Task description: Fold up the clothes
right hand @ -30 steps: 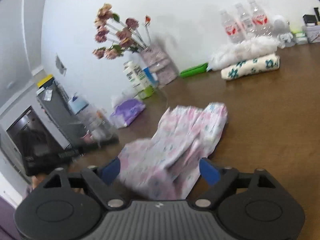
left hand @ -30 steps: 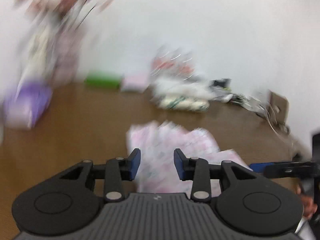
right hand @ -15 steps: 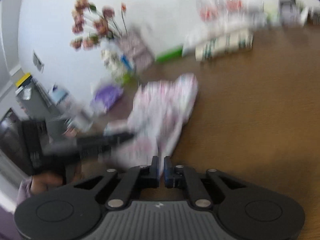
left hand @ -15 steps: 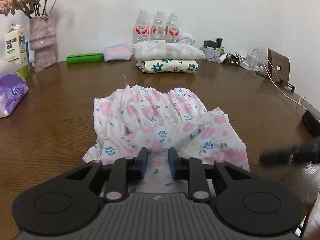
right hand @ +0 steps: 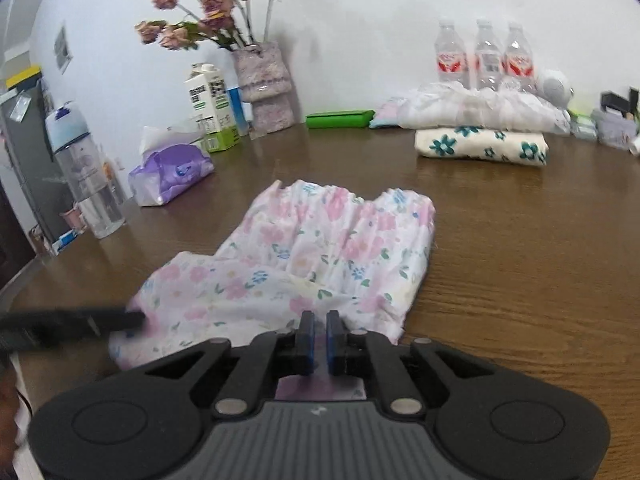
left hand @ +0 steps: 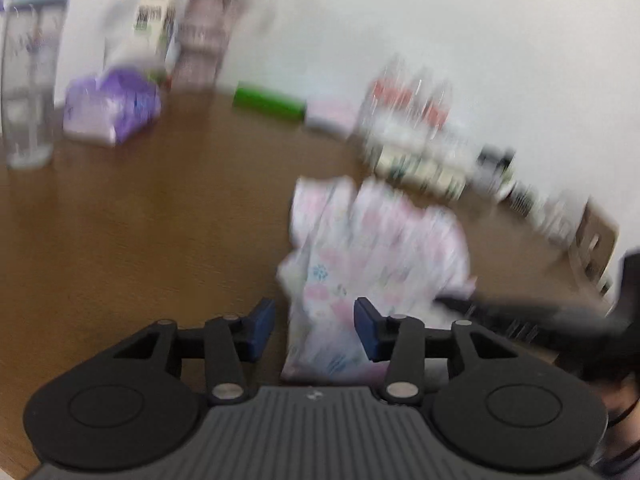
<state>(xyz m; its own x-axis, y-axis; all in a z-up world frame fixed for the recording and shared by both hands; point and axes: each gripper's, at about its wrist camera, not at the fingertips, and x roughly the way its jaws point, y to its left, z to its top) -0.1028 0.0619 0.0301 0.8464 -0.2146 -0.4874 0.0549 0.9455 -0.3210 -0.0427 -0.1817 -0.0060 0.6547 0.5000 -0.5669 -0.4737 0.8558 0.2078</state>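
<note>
1. Right wrist view gives you the sharp picture: a wood-grain table (right hand: 520,264) runs back to a white wall, its surface glossy and brown.
2. Your floral garment (right hand: 312,256), thin white cotton printed with pink and blue flowers, lies rumpled at the table's middle, gathered into pleats along its far edge.
3. Folded clothes (right hand: 480,136) sit stacked near the wall, a frilly white piece on a cream one with teal flowers; three clear water bottles (right hand: 484,52) stand behind them.
4. Your right gripper (right hand: 319,336) is pinched onto the garment's near hem, its blue pads nearly meeting with cloth between.
5. Left wrist view is motion-blurred. Your left gripper (left hand: 315,330) is spread wide, its blue pads either side of the garment's near edge, gripping nothing.
6. Only the sharp view resolves the dried roses (right hand: 208,8) and the purple tissue pack (right hand: 172,172).
</note>
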